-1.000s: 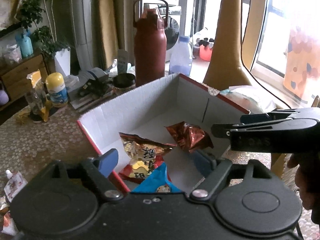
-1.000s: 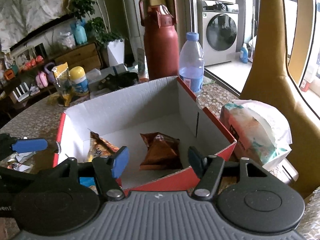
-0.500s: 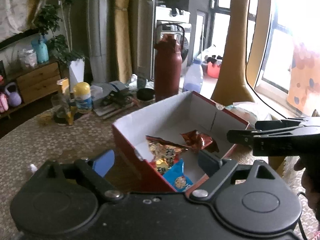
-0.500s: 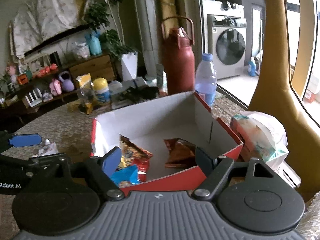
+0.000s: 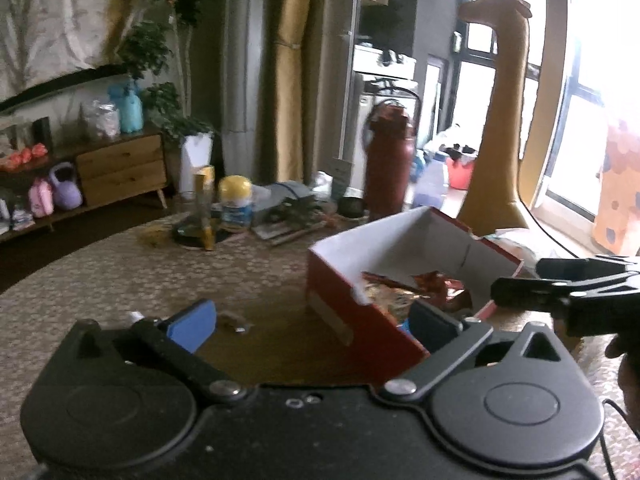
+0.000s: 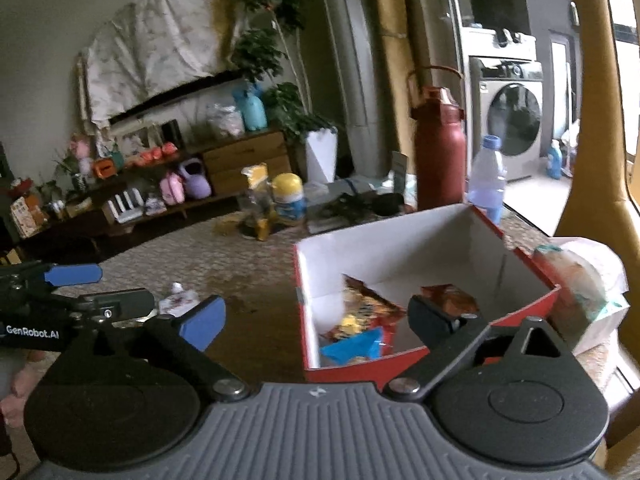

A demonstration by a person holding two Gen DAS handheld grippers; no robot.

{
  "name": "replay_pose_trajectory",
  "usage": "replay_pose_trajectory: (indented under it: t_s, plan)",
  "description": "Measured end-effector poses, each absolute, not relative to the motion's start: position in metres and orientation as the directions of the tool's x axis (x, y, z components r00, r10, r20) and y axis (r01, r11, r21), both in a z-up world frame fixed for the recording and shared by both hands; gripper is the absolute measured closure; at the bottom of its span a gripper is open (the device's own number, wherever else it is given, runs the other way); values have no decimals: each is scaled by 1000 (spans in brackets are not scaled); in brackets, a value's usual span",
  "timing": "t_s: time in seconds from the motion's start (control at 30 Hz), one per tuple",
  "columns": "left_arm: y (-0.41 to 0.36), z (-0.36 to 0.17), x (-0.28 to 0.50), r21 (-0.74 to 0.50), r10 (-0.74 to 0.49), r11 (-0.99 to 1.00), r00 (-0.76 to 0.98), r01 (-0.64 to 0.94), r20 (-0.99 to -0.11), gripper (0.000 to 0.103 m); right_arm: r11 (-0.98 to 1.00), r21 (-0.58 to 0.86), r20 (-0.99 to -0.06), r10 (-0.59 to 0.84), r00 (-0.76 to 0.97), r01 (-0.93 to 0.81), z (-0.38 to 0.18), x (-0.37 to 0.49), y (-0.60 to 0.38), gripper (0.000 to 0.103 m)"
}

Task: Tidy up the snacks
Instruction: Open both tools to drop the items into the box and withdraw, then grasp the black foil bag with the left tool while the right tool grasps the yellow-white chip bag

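**Both claws open and empty beside the snack box**

Left wrist view: the left claw (image 5: 312,322) hangs above the patterned, cloth-covered desk (image 5: 120,276), its blue-padded jaws opening to their widest with nothing between them. The red cardboard box with a white inside (image 5: 352,312) stands ahead and to the right of it, and shiny snack packets show over its near wall. The right claw (image 5: 520,290) comes in dark from the right edge, just beside the box's right corner. Along the far edge of the desk stand a dark red flask with a carrying handle (image 5: 386,172) and a yellow-lidded tub (image 5: 236,198).

Right wrist view: the right claw (image 6: 316,322) is likewise opening wide and carries nothing; its right finger crosses in front of the box's near corner. Inside the box lie a yellow-and-red foil snack packet (image 6: 368,310), a brown foil packet (image 6: 450,294) and a blue packet (image 6: 352,348) against the near wall. A small white pouch with a cap (image 6: 178,302) lies on the desk to the left of the box, near the left claw. A clear plastic water bottle with a blue cap (image 6: 486,184) stands behind the box's far corner.

The step in hand looks like going for the next loose snack, probably that pouch. It would go best with the left claw, which is nearer: jaws kept wide, lowered flat over the pouch, closed on its body rather than the cap, and then carried clear over the box's wall before release.
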State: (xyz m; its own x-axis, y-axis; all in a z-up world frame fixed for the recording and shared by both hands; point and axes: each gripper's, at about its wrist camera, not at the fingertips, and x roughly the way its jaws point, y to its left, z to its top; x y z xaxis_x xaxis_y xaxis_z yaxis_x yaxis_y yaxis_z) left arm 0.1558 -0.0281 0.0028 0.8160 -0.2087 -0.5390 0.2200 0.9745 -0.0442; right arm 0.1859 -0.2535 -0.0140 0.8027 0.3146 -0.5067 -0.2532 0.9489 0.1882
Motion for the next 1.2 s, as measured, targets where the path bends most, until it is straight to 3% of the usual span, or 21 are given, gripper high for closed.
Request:
replay_pose_trajectory:
  t_s: [0.37, 0.8, 1.03, 1.2]
  plan:
    - [55, -8, 142, -63, -79, 997, 840, 54, -537, 0, 889, 215, -521, 454, 723, -404, -40, 182, -192, 4]
    - [124, -61, 146, -83, 39, 990, 786, -114, -617, 0, 845, 155, -616, 487, 619, -512, -94, 207, -126, 4]
    - [135, -97, 147, -69, 36, 992, 769, -104, -639, 1, 820, 135, -663, 492, 564, -556, -121, 221, -97, 4]
    - [134, -117, 145, -51, -17, 998, 752, -22, -659, 8, 814, 124, -694, 480, 537, -568, -140, 232, -83, 5]
